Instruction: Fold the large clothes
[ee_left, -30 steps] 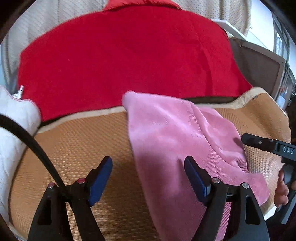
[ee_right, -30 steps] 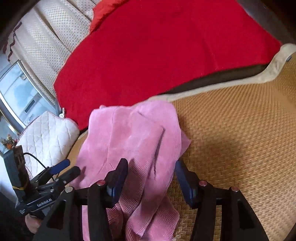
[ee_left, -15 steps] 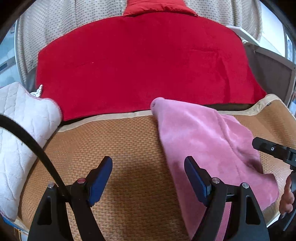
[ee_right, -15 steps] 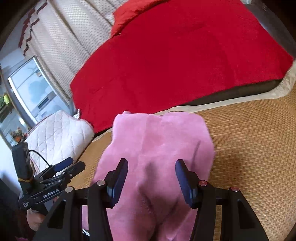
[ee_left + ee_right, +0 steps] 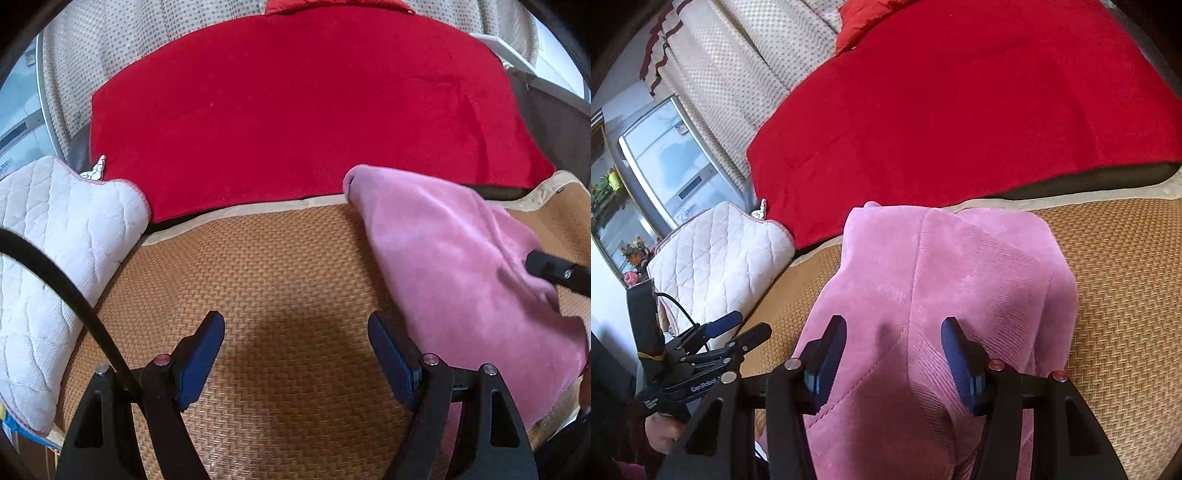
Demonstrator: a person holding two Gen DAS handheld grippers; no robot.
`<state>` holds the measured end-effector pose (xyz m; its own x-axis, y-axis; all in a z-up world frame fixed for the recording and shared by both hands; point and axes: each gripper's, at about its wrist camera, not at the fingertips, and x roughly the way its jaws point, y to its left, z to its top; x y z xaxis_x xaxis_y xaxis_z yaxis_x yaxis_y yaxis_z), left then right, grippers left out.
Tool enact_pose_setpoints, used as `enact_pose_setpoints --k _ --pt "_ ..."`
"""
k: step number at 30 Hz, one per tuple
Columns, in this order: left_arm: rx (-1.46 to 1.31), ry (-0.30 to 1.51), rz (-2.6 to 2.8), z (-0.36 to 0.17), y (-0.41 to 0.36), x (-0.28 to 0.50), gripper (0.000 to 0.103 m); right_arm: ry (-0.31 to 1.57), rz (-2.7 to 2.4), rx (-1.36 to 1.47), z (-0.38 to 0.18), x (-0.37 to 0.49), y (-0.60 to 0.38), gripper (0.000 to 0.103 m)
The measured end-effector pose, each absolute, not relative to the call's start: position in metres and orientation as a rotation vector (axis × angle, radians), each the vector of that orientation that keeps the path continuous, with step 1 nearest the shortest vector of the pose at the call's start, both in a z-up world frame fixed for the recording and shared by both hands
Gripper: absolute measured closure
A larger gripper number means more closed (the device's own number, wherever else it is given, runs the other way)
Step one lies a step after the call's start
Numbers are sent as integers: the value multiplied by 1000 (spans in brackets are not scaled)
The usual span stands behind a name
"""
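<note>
The folded pink corduroy garment (image 5: pixel 945 295) is lying on the woven tan mat (image 5: pixel 280 280), its far end reaching the mat's pale border beside the red plush blanket (image 5: pixel 303 103). The right claw (image 5: pixel 894 354) is hovering over the garment's near part, its blue pads apart and gripping nothing. The left claw (image 5: pixel 295 354) is hanging over bare mat just left of the garment, its jaws wide apart and empty. A white quilted cushion (image 5: pixel 48 266) is sitting at the mat's left edge.
</note>
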<state>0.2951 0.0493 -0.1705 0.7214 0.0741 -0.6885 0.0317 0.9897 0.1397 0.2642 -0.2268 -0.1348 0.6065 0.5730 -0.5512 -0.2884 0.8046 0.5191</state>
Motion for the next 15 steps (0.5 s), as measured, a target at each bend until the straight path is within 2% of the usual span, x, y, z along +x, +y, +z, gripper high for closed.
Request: enact_pose_setpoints --k 15 --pt "166 770 92 -178 78 289 23 781 551 381 -137 270 -204 45"
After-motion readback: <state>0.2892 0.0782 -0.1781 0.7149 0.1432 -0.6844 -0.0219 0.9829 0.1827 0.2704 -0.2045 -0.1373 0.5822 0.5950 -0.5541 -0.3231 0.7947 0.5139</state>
